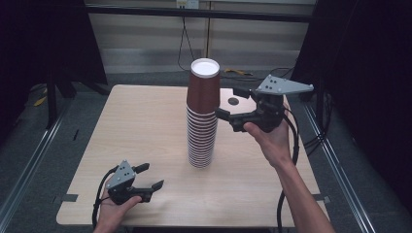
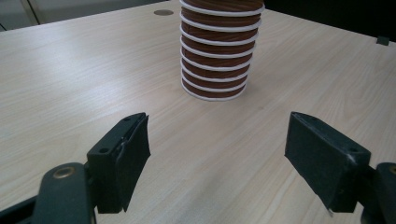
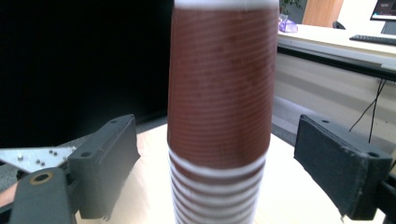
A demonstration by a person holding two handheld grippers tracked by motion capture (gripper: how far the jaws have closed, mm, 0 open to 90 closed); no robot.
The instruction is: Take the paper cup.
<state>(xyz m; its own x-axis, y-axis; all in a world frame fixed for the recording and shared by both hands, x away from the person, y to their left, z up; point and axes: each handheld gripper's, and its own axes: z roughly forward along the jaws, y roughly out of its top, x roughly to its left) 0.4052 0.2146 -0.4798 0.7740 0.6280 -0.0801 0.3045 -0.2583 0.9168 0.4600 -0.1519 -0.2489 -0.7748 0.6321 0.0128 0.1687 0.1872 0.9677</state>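
High view: upturned brown cup stack (image 1: 202, 116) on table (image 1: 145, 126), bottoms up.

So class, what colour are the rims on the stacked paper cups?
White, against brown ribbed walls; the cup stack shows its rims best in the left gripper view.

Black two-fingered left gripper (image 1: 149, 177), right gripper (image 1: 232, 108), grey three-cornered screw-dotted plates, trailing black cables, bare forearms
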